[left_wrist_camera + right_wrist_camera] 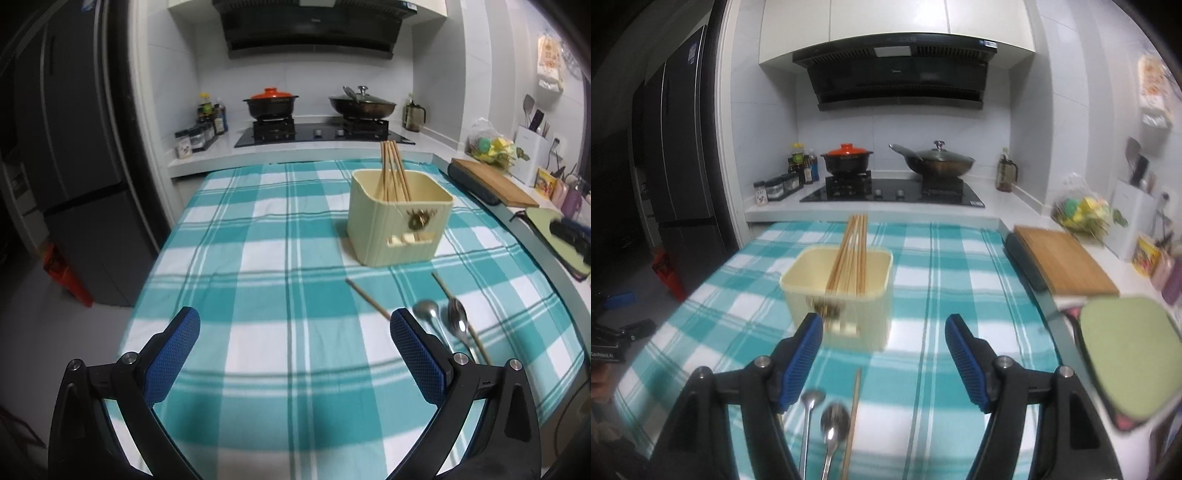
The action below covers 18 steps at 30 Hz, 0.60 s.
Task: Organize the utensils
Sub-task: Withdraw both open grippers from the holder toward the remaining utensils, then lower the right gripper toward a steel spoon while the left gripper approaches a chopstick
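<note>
A cream utensil holder (399,218) stands on the teal checked tablecloth (266,280) with several wooden chopsticks (394,171) leaning in it; it also shows in the right wrist view (846,291). Two metal spoons (443,325) and two loose chopsticks (367,299) lie on the cloth in front of the holder. My left gripper (295,325) is open and empty, to the left of them. My right gripper (882,332) is open and empty above the spoons (831,424) and a chopstick (854,410), just in front of the holder.
A wooden cutting board (1063,262) and a green mat (1130,354) lie on the counter to the right. A stove with an orange-lidded pot (847,158) and a wok (938,162) is behind the table. A dark fridge (66,155) stands left.
</note>
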### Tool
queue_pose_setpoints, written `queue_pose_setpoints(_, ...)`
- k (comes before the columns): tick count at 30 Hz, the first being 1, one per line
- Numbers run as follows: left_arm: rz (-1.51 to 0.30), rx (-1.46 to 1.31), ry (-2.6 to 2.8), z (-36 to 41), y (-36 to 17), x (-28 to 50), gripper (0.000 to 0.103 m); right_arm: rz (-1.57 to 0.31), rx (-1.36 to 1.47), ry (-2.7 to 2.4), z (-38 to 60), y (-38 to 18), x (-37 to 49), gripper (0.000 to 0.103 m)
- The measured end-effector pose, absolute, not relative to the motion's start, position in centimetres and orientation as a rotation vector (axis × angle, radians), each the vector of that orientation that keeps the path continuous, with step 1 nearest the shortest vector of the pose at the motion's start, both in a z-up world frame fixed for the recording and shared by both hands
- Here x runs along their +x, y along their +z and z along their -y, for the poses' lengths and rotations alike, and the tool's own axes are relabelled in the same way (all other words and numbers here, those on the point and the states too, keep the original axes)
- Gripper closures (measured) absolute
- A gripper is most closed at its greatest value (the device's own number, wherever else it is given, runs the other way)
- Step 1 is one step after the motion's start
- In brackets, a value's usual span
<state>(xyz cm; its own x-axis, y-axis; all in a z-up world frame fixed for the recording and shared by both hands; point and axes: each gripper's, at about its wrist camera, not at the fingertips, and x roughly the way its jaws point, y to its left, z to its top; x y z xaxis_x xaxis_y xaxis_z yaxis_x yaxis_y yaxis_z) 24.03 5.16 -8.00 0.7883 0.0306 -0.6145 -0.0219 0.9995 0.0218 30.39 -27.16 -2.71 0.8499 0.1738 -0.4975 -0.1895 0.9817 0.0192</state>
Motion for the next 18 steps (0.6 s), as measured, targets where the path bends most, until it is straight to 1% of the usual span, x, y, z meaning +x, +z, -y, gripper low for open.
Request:
queue_pose_setpoints(3,-0.617,-0.077,0.040,-5.0,-9.7,20.7,0.000,-0.512,-0.028,0.126,27.7,-6.2,25.2,0.033)
queue_pose_setpoints(5,-0.628,-0.141,0.029,-4.7,-11.0,19.6,0.000,-0.522,-0.013,0.093,28.0,-8.4,22.5,0.033)
queue_pose_setpoints(9,-0.674,-0.096,-0.003,-2.7,-12.8,19.1,0.001,-0.598,-0.006,0.084,28.4,-11.8,19.2,0.033)
queue_pose_setpoints(13,-0.735,-0.062,-0.037,-1.0,-13.6,19.1,0.001,-0.585,-0.010,0.070,28.6,-12.8,17.7,0.033)
queue_pose_setpoints(18,-0.802,-0.112,-0.080,-1.0,-15.1,19.6,0.001,-0.600,0.003,0.071,28.7,-13.4,18.1,0.033)
